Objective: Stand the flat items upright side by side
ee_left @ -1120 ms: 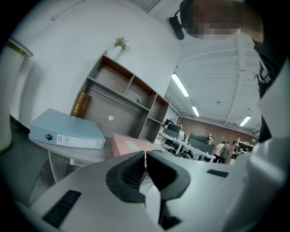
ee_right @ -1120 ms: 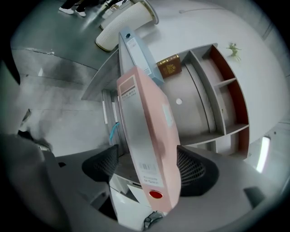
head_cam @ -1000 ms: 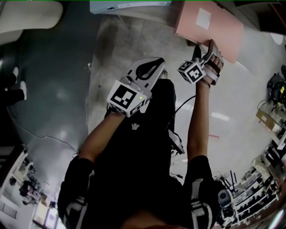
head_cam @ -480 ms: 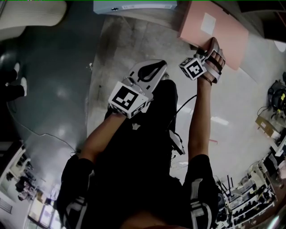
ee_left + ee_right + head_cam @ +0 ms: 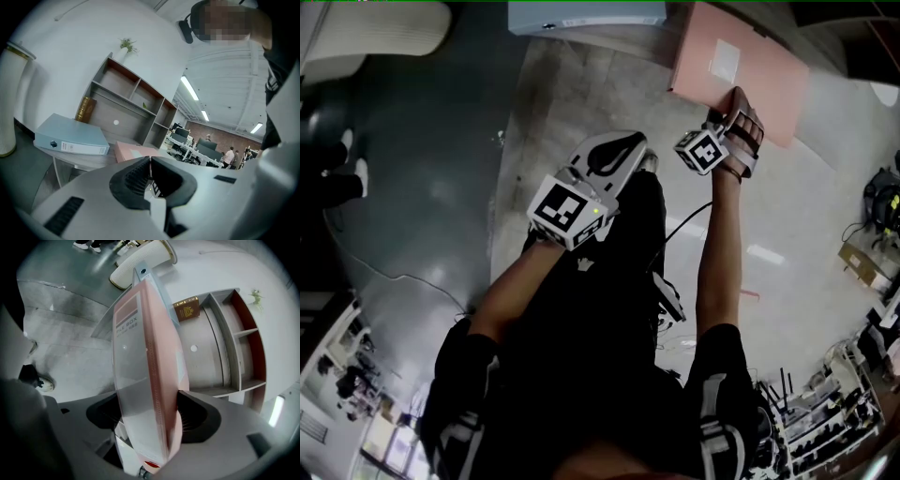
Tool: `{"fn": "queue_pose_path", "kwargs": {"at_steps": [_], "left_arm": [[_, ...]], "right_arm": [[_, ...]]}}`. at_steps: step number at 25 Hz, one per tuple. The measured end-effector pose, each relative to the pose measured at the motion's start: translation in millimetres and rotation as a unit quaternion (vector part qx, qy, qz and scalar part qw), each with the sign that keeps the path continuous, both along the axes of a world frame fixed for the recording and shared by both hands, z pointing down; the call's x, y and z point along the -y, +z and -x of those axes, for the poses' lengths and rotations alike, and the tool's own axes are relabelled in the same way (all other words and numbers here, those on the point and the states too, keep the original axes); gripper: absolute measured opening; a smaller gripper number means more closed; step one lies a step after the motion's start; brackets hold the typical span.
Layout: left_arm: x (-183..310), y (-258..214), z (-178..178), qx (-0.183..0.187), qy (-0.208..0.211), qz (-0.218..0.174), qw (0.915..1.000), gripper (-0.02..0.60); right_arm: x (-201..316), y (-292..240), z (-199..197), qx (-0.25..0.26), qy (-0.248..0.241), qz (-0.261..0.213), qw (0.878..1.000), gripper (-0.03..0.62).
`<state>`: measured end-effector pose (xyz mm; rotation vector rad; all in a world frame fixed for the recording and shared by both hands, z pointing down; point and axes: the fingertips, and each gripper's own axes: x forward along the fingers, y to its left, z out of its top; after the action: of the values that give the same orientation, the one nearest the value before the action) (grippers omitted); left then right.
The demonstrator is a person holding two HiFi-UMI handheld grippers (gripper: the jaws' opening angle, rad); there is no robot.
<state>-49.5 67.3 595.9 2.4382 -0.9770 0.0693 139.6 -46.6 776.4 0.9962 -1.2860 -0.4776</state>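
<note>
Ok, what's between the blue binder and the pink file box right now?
Only a bare strip of tabletop, seen in the left gripper view; the blue binder lies flat, and the pink file box is in the right gripper.

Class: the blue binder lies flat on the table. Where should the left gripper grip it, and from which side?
Probably grip the binder across its thickness at the labelled spine, coming in level from that side, which faces the left gripper. Lying flat, it offers top and bottom faces; the shut jaws must open first.
</note>
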Motion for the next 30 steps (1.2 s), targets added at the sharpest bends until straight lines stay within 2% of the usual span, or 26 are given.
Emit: {"fn": "queue_pose_path", "kwargs": {"at_steps": [4,11,15,19,22,25,30], "left_arm": [[-10,-18,-5,0.016,-0.003,0.029,0.9995,0.031],[-17,-65,-18,0.012,-0.001,0.033,0.9994,0.031],[-7,-90,-16,0.012,-0.009,0.022,0.9996,0.031],[7,-109,-35,0.016,-0.013,0.007,0.9998,0.031],[20,-129,-46,0.020,-0.017,-0.007,0.9996,0.031],[34,-146,-57,0.020,-0.025,-0.018,0.9993,0.031],[49,-166,-75,0.014,-0.032,-0.033,0.9989,0.031]], "right_arm": [[-7,-23,8,0.055,-0.012,0.007,0.998,0.370],[-21,-69,18,0.138,-0.030,0.006,0.990,0.356],[-18,-103,19,0.208,-0.027,-0.019,0.978,0.351],[-14,-125,5,0.274,-0.031,-0.042,0.960,0.350],[-8,-140,0,0.322,-0.027,-0.060,0.944,0.350],[1,-159,-9,0.378,-0.021,-0.086,0.921,0.351],[11,-188,-31,0.499,-0.010,-0.130,0.857,0.351]]}}
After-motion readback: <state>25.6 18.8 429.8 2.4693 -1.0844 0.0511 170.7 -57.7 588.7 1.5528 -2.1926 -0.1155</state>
